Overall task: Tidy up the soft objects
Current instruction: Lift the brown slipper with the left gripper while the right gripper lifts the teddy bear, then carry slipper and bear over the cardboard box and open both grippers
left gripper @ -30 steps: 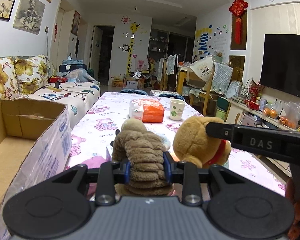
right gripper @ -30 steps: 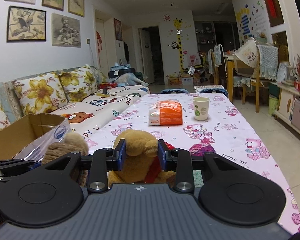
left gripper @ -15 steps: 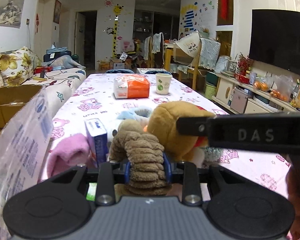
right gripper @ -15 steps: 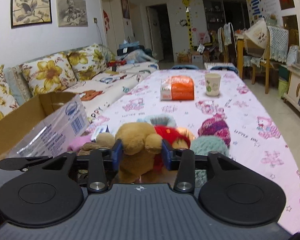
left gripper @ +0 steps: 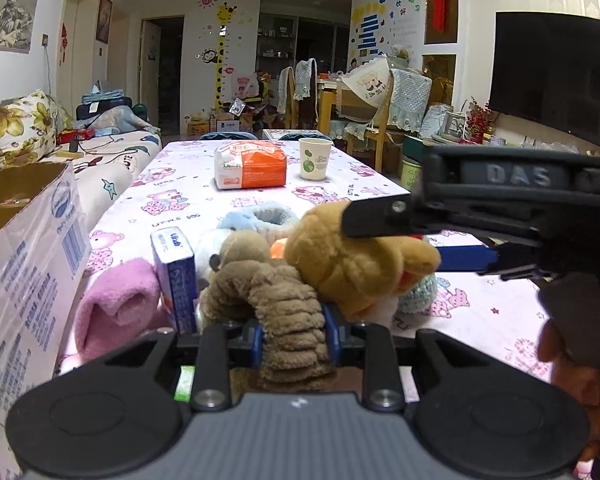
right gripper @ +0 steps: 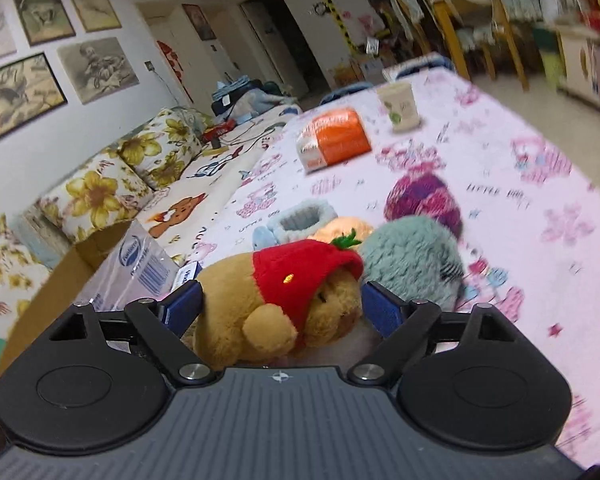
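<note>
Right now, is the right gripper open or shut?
Open: the right gripper has blue pads spread wide, with the yellow teddy loose between them.

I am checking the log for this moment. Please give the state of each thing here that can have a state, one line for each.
left gripper: shut on the brown ribbed plush toy.
brown ribbed plush toy: squeezed between the pads.
right gripper: open, fingers apart on both sides of the bear.
bear with red strawberry hat: lying on its side on the table, not squeezed.
cardboard box: open at the top.
paper cup: upright.
tissue pack: lying flat.
</note>
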A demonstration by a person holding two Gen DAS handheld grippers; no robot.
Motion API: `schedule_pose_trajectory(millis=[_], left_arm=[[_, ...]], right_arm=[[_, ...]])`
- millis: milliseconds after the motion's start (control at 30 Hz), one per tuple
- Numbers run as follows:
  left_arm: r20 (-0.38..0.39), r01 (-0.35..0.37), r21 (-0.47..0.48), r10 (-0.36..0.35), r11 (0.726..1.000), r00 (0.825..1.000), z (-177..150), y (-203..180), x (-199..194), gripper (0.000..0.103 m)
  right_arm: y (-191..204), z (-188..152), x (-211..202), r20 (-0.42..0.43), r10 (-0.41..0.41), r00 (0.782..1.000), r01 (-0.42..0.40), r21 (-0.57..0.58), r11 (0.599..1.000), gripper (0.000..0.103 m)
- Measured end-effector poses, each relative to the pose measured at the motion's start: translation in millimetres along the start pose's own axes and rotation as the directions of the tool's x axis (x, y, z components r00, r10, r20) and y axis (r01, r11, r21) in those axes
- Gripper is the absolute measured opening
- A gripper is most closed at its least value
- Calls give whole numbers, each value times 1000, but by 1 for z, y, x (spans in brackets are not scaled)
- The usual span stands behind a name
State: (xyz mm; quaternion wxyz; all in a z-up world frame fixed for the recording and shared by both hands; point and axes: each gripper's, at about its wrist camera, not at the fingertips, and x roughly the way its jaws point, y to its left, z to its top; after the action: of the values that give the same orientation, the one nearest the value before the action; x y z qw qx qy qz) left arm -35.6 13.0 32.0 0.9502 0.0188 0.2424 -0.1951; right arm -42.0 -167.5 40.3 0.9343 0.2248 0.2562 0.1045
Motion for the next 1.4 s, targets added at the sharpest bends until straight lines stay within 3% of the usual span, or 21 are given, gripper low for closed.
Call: schedule_pose_trajectory(millis=[200, 467, 667, 1000, 1233, 1400], left_arm=[[-8, 1, 17, -1, 1000, 1000, -1, -5, 7, 22], [11, -7, -7, 7, 1000, 1000, 0, -1, 6, 17], [27, -12, 2, 12, 1000, 1000, 3, 0, 3, 16], [57, -124, -83, 129, 989, 990, 15, 31, 0, 15], [39, -91, -36, 92, 995, 995, 12, 20, 12, 15], [71, -71, -46, 74, 996, 995, 15, 22, -1, 15]], right_arm=[[2, -5, 10, -13, 50, 999, -50, 4, 999, 103], [13, -11, 9, 5, 55, 998, -54, -64, 996, 103], [4, -5, 10, 7, 75, 997, -74, -27, 997, 103], [5, -5, 9, 3, 80, 997, -80, -55, 995, 103], [8, -7, 7, -5, 91, 996, -91, -80, 993, 103], [5, -2, 1, 9, 113, 994, -112, -44, 993, 103]])
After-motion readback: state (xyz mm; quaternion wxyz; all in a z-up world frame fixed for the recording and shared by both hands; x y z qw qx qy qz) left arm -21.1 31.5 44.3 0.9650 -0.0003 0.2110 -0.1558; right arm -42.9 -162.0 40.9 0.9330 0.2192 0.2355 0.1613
